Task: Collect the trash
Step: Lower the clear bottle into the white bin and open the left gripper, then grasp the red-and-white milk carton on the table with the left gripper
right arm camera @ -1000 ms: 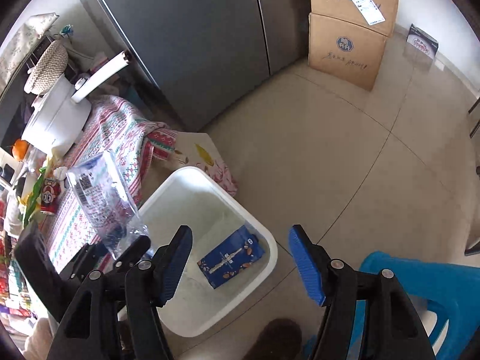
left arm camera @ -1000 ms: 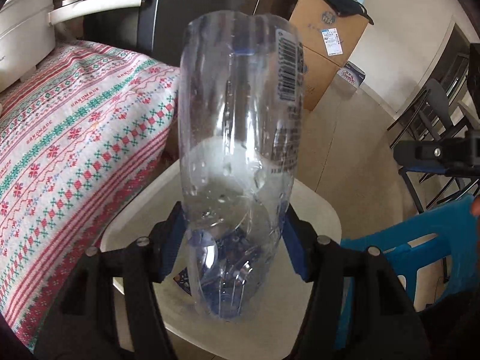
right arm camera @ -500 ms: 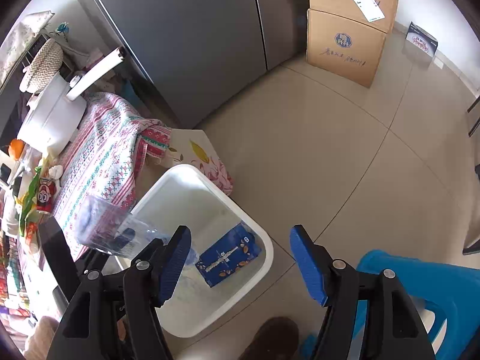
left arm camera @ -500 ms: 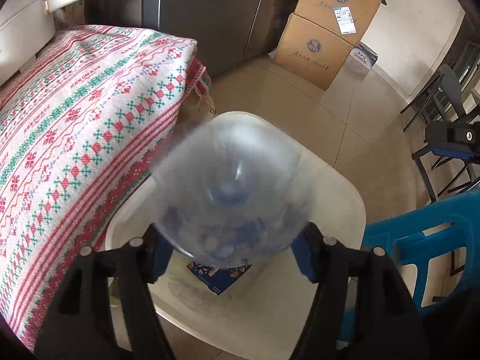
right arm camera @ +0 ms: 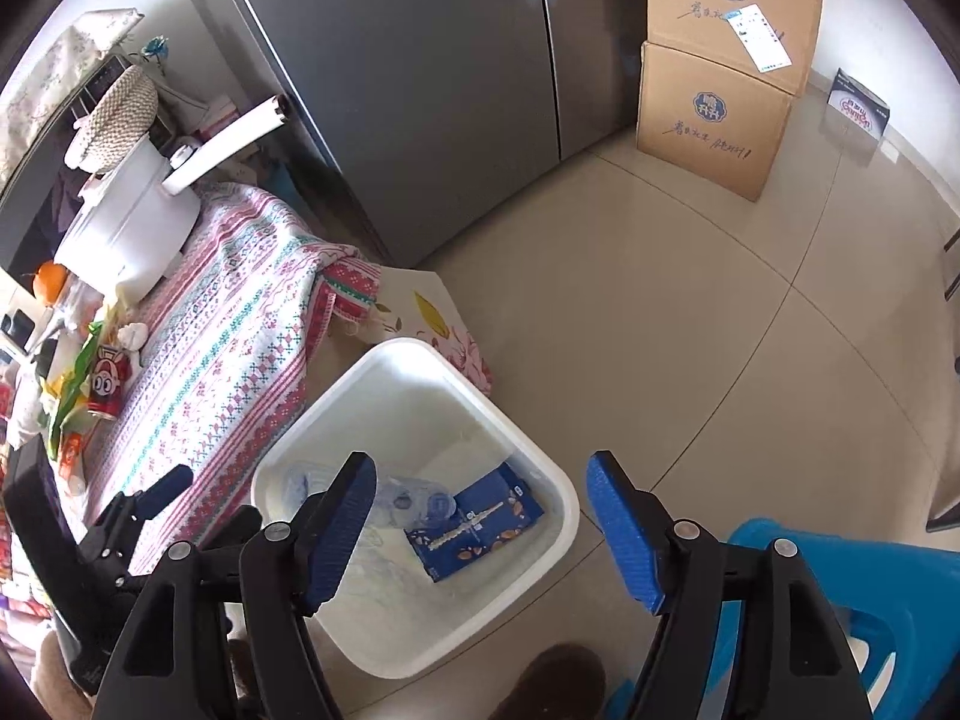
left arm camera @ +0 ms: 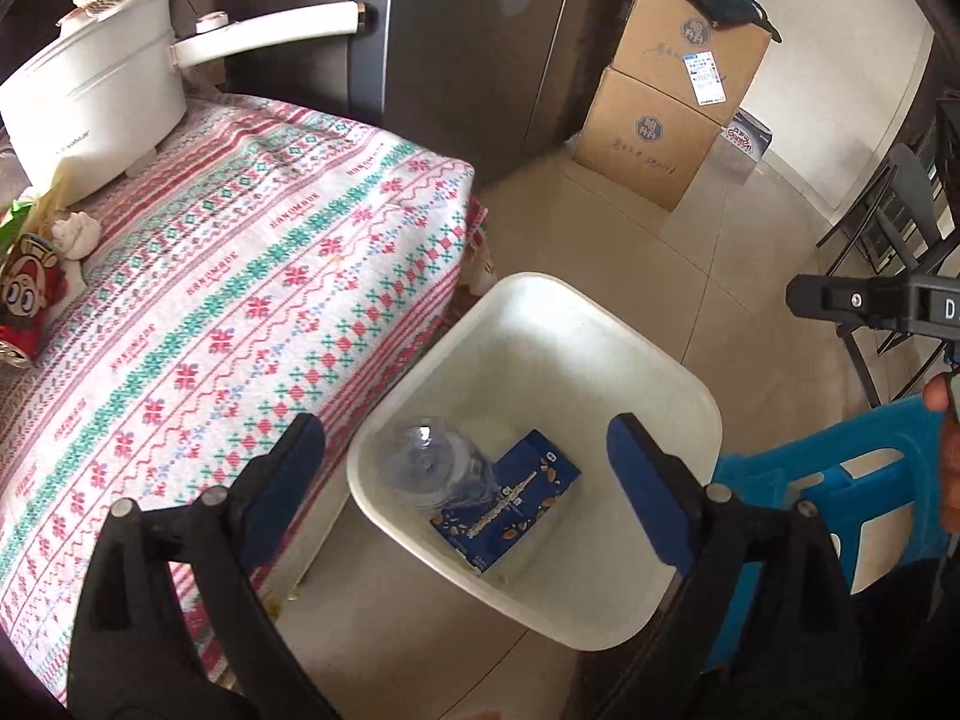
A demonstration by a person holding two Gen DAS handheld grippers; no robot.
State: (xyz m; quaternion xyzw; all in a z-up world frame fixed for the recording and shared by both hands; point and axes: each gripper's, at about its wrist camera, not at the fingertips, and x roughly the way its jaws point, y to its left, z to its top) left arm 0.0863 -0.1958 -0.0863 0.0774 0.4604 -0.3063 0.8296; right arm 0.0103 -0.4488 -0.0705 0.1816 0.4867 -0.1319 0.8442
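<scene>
Left wrist view: left gripper (left arm camera: 465, 477), blue-padded jaws opening, nothing between them, poised above the white square plastic bin (left arm camera: 678, 372) on the tiled floor. Clear crumpled plastic bottle (left arm camera: 429, 471) lies inside the bin, below and just left of the gripper's midline, touching a dark blue rectangular carton (left arm camera: 519, 498) to its right. Table with a red-and-green patterned cloth (left arm camera: 228, 312) stands to the left of the bin; white electric pot (left arm camera: 90, 114) at its far end.

Right wrist view: right gripper (right arm camera: 480, 531), jaws opening and empty, above the same bin (right arm camera: 528, 450); bottle (right arm camera: 414, 504) and carton (right arm camera: 474, 528) beneath it. Blue plastic stool (right arm camera: 888, 600) at near right. Brown cardboard boxes (right arm camera: 714, 120) stacked far right.
</scene>
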